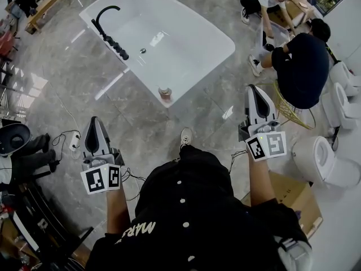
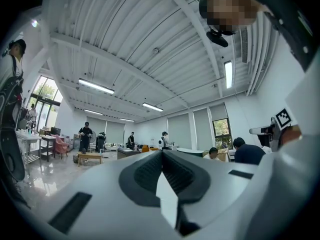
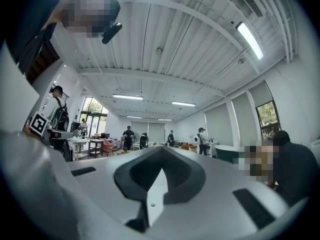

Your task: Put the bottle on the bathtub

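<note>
1. Here, the bottle (image 1: 164, 93) stands upright on the near rim of the white bathtub (image 1: 186, 47), well apart from both grippers.
2. Left gripper (image 1: 95, 121): jaws pressed together with nothing between them; it is held over the grey marble floor (image 1: 51, 66), tip toward the tub.
3. Right gripper (image 1: 253, 90): jaws likewise closed and empty, tip raised the same way.
4. A black faucet (image 1: 106, 17) sits on the tub's left rim; two people (image 1: 302, 61) crouch beyond the right gripper.

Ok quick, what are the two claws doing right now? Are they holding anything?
Left claw: closed, holding nothing.
Right claw: closed, holding nothing.
</note>
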Demonstrator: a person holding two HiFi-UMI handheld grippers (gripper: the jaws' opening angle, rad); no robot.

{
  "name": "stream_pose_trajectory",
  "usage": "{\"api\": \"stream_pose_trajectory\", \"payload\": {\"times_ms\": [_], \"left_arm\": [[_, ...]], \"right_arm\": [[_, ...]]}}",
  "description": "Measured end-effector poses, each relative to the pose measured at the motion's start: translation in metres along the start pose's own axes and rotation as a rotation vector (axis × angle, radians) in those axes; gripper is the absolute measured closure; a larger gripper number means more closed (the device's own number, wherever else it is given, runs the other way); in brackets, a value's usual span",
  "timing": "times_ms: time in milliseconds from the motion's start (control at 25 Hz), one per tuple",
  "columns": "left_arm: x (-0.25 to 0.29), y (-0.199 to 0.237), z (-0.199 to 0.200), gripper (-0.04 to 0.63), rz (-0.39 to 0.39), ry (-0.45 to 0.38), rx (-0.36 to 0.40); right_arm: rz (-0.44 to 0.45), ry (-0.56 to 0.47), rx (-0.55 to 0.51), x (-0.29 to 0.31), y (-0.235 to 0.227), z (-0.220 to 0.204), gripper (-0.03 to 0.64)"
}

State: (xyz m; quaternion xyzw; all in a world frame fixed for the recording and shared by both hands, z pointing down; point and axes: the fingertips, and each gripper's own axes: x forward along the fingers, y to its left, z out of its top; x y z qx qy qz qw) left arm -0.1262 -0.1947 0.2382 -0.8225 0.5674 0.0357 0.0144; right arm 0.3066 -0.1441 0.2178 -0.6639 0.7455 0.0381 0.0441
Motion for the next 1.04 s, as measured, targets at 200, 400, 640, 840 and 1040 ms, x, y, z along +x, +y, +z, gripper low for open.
{"api": "stream_pose_trajectory", "payload": {"times_ms": [200, 400, 640, 840, 1040], "left_arm": [[0.003, -0.004, -0.003, 0.584, -0.009, -0.001, -0.001], [0.004, -0.007, -0.003, 0.584, -0.014, 0.001, -0.018], [0.005, -0.007, -0.007, 0.584, -0.015, 0.008, -0.022], [0.008, -0.005, -0.007, 0.584, -0.015, 0.007, -0.021], [0.009, -0.002, -0.006, 0.584, -0.009, 0.004, -0.026]], "right_arm": [[0.018, 0.015, -0.013, 0.004, 0.002, -0.004, 0.614], [0.023, 0.025, -0.004, 0.005, 0.004, -0.005, 0.615], [0.037, 0.033, -0.011, 0.009, 0.010, -0.008, 0.615], [0.048, 0.032, -0.014, 0.016, 0.015, -0.007, 0.615], [0.055, 0.029, -0.018, 0.022, 0.018, -0.007, 0.615]]}}
